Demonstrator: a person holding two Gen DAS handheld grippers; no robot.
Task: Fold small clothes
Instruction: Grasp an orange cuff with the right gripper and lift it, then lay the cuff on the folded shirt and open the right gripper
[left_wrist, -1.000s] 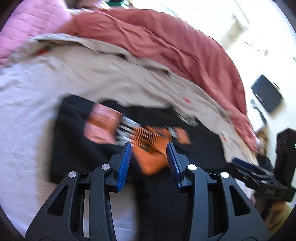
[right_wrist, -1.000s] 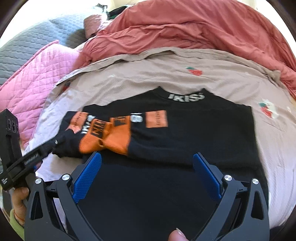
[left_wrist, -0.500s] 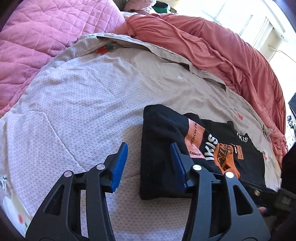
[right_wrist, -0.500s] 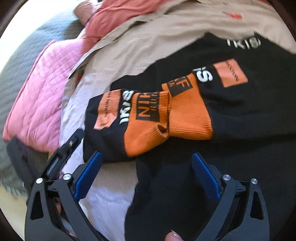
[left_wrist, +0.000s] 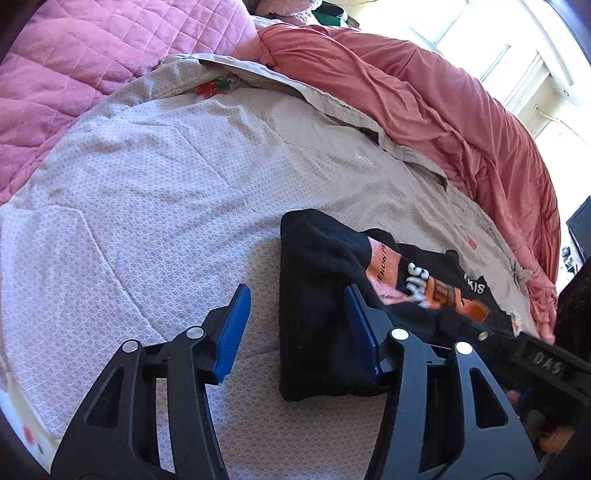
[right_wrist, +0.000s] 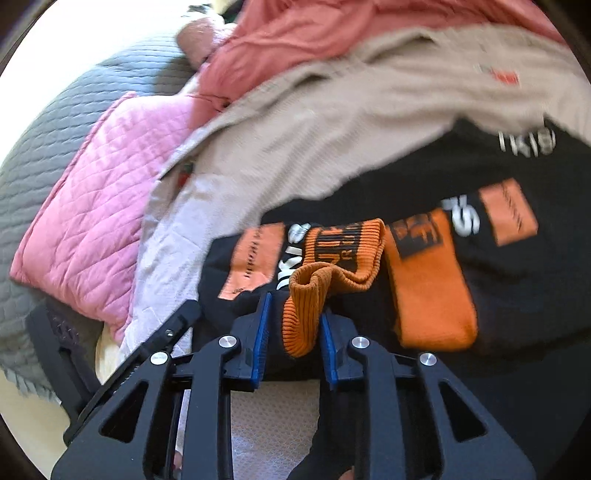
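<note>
Black sweatshirt (right_wrist: 424, 177): soft, limp; orange ribbed cuff (right_wrist: 301, 317) being pinched by closing right gripper (right_wrist: 291, 332); left gripper (left_wrist: 299, 328), half-open, being held at nine o'clock fold.

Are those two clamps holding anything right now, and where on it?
The right gripper pinches the sweater's orange cuff. The left gripper is open, straddling the sweater's edge, holding nothing.

A folded sweatshirt (left_wrist: 317, 332) lies on the bedsheet (left_wrist: 147, 206), its left edge between the left gripper's fingers (left_wrist: 232, 328); a heaped duvet (left_wrist: 443, 110) lies beyond.
</note>
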